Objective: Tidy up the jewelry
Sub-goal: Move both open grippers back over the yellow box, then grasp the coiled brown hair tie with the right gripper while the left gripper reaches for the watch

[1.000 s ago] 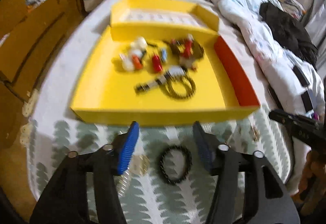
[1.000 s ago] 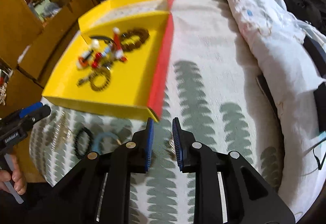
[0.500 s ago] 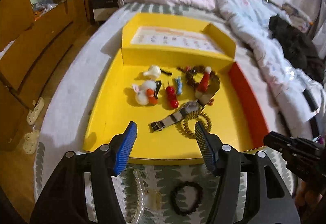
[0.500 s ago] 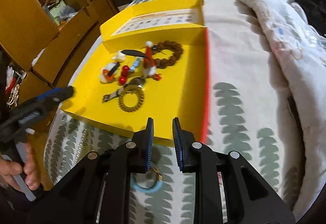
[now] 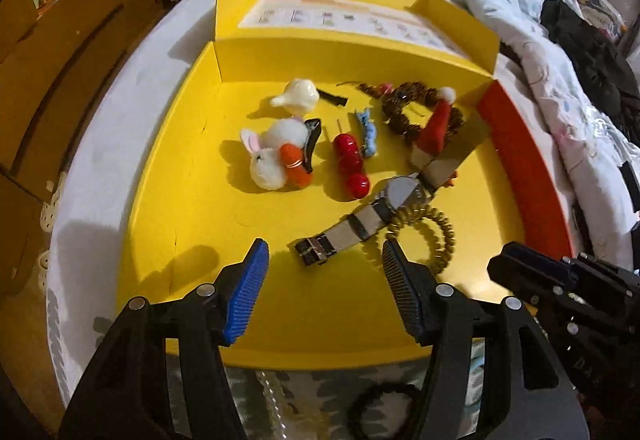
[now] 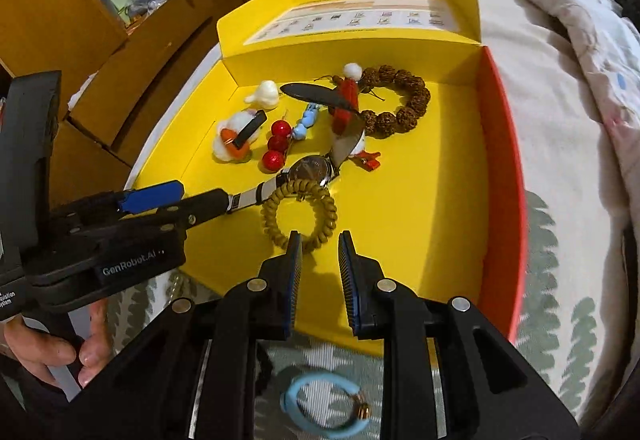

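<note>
We saw the left gripper (image 5: 324,276) spread wide, holding nothing, hovering low-centre of its frame over the near edge of the yellow tray (image 5: 192,168). The watch (image 5: 376,208) lay diagonally just past its fingertips, buckle end nearest. The gold coil band (image 5: 434,236) sat partly under the watch strap, right of centre.

The right gripper (image 6: 318,272) had only a narrow gap between its jaws, nothing in it, with the coil band (image 6: 298,212) just ahead of its tips, in mid-frame.

Left view only: a bunny clip (image 5: 272,156) left of centre with its face visible, a black bead bracelet (image 5: 384,414) and a pearl strand (image 5: 274,404) on the bedspread at the bottom edge, outside the tray. The right gripper (image 5: 560,292) showed only as a black body at lower right; we couldn't read its jaws from there.

Right view only: a blue ring band (image 6: 324,408) with a gold clasp on the bedspread at bottom centre, between the gripper arms, and the hand (image 6: 52,344) on the left gripper's handle at lower left. The brown bead bracelet (image 6: 400,100) read clearly as a full loop upper centre; in the left view a Santa hat (image 5: 434,124) covered part of it. The red beads (image 6: 276,144) sat left of the watch (image 6: 310,170) in both views. The left gripper (image 6: 192,198) came in from the left, one finger reaching the watch strap end; we couldn't tell if it was touching.
</note>
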Available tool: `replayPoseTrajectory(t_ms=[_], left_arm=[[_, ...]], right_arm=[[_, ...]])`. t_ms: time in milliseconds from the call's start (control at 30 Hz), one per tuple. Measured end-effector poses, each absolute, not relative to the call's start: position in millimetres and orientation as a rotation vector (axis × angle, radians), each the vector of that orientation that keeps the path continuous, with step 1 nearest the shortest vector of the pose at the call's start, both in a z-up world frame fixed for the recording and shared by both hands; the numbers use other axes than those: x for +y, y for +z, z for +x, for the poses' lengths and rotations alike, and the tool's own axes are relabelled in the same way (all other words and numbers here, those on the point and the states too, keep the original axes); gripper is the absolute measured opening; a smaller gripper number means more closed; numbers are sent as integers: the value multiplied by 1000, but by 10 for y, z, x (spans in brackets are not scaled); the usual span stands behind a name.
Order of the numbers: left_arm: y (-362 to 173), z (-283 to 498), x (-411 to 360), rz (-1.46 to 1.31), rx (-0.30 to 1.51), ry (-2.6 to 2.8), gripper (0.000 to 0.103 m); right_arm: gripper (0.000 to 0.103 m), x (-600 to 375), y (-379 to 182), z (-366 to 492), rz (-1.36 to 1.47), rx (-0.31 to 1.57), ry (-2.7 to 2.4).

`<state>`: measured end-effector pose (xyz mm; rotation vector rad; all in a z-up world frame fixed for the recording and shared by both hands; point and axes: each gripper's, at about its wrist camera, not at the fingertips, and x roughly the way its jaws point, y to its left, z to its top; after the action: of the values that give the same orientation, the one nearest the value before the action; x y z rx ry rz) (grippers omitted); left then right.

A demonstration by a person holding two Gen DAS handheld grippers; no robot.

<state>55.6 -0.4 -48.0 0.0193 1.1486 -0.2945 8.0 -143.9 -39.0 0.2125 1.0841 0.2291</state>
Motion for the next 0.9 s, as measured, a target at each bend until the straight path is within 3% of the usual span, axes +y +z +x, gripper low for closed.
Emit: replayPoseTrajectory(t_ms=[733, 900], left_arm=[[-793, 809, -115, 31, 1250, -301, 59], [-817, 854, -129, 28, 1248, -297, 60]], right_arm=[[24, -1177, -760, 358, 55, 1119, 188], [14, -1182, -767, 351, 37, 1109, 168]])
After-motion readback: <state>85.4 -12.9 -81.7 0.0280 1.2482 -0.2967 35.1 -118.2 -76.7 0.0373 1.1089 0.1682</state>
